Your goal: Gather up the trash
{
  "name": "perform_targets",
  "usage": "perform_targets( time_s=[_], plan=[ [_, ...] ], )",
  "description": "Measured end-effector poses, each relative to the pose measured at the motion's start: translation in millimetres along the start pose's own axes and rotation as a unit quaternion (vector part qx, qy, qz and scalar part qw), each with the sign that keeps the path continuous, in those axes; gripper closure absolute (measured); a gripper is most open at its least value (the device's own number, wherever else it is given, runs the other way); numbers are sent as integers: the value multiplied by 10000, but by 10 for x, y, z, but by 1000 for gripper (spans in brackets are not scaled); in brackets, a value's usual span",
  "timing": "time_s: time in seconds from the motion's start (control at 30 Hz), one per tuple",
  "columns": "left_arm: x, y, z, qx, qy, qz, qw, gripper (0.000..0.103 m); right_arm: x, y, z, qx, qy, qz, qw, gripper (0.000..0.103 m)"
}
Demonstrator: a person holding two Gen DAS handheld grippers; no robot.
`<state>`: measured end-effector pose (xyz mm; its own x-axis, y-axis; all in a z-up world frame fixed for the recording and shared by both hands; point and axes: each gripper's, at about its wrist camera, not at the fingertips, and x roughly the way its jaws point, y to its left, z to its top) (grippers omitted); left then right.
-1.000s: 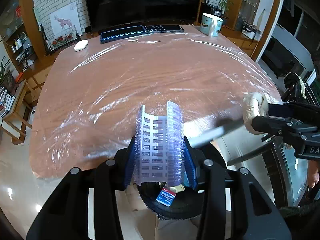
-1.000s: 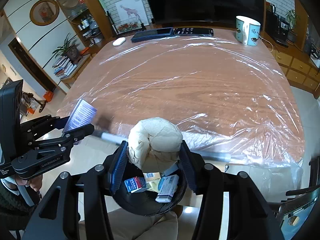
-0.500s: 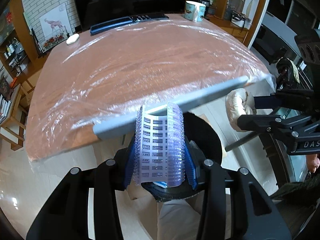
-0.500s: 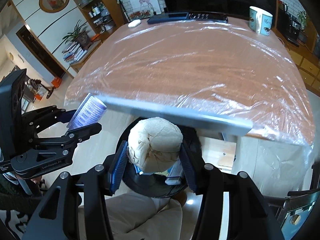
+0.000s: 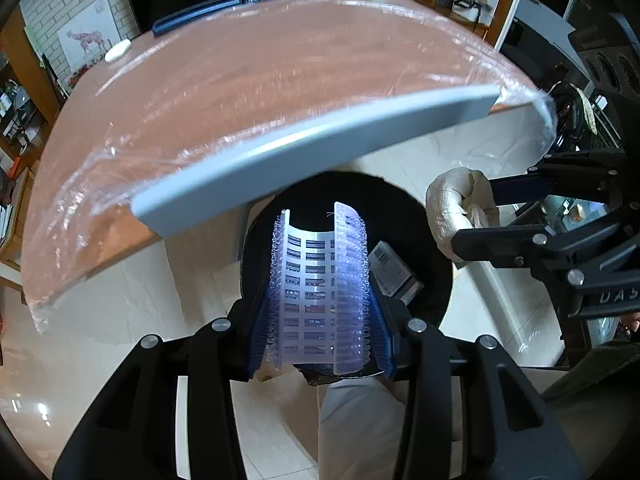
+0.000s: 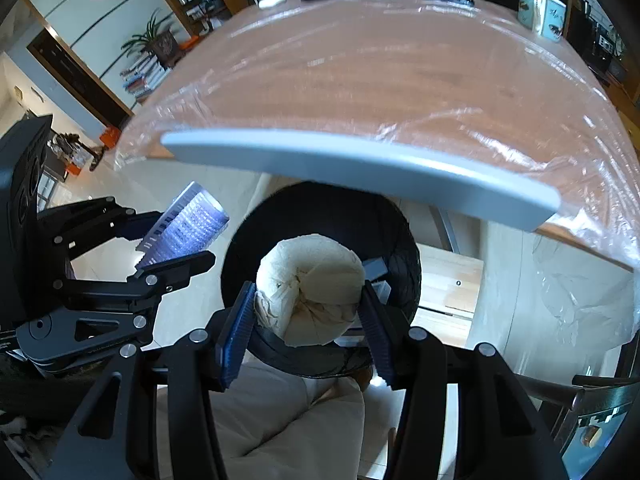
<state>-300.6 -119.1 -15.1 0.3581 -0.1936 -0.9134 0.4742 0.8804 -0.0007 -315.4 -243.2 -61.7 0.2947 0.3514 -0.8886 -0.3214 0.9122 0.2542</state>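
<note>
**Both grippers loaded over the bin — release is the risky part**

Pinched between the blue pads of the left gripper (image 5: 320, 300), in the left wrist view, is a curled strip of clear blister packaging (image 5: 318, 280), bowed into a U by the squeeze. It hangs over the mouth of the black trash bin (image 5: 432, 248), which already holds a small carton (image 5: 390, 270) on its right side. At far right the right gripper (image 5: 476, 216) carries a crumpled paper wad (image 5: 452, 208), which from here sits near the bin's right rim, not clearly over the opening. A grey bar (image 5: 312, 152) along the table's near edge crosses just beyond the bin. My worry: the strip is springy, so when the pads part it may flick sideways, or cling to a pad instead of falling.

From the right wrist view, the right gripper's pads (image 6: 244, 320) press on either side of the wad (image 6: 310, 292), which looks centred over the bin (image 6: 404, 248). The left gripper (image 6: 172, 240) with its strip (image 6: 188, 220) appears at left, seemingly outside the bin's left rim. The two views disagree on who is over the opening, so either piece could miss and land on the tiled floor (image 6: 104, 264). With both tools crowding one mouth, they might also knock together or catch the plastic-wrapped table (image 6: 360, 80).
</note>
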Motion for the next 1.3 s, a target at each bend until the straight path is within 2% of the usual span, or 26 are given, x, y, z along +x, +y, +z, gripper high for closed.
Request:
perform_targets(
  time_s=[0.27,0.57,0.6,0.63,0.67,0.73,0.93,1.03,1.1,1.17,1.23,1.27,1.3],
  plan=[
    [305,19,-37,27,256,62,9997,59,319,-16,-48,-51,273,-35,9996,52],
    [516,44,-53,33,402,106,9991,58,540,-36,-29,-13,387,-143,9991,52],
    [520,52,-57,40,401,89,9991,55,548,-43,-28,-1,373,-139,9992,51],
    [532,56,-56,43,404,75,9991,41,547,-50,-28,18,341,-133,9993,51],
    [532,62,-55,40,376,103,9992,28,552,-68,-29,65,333,-102,9994,43],
    [510,86,-43,20,314,111,9994,26,534,-107,-42,157,289,-47,9994,27],
    [386,165,-46,-58,262,-3,9996,26,303,-192,-62,330,147,19,9993,26],
    [142,177,-14,21,3,-143,9999,26,27,-185,-29,279,-128,71,9995,25],
    [-84,188,70,76,-285,-237,9993,25,-219,-188,45,226,-461,32,9987,19],
    [-311,228,158,66,-628,-324,9975,12,-458,-217,150,216,-830,-5,9963,14],
    [-530,288,276,38,-1044,-326,9940,7,-642,-245,275,223,-1165,-129,9929,10],
    [-639,331,346,25,-1274,-250,9915,4,-731,-266,361,240,-1379,-297,9897,5],
    [-722,379,415,-6,-1478,-91,9890,3,-782,-283,429,251,-1547,-434,9867,4]
  ],
)
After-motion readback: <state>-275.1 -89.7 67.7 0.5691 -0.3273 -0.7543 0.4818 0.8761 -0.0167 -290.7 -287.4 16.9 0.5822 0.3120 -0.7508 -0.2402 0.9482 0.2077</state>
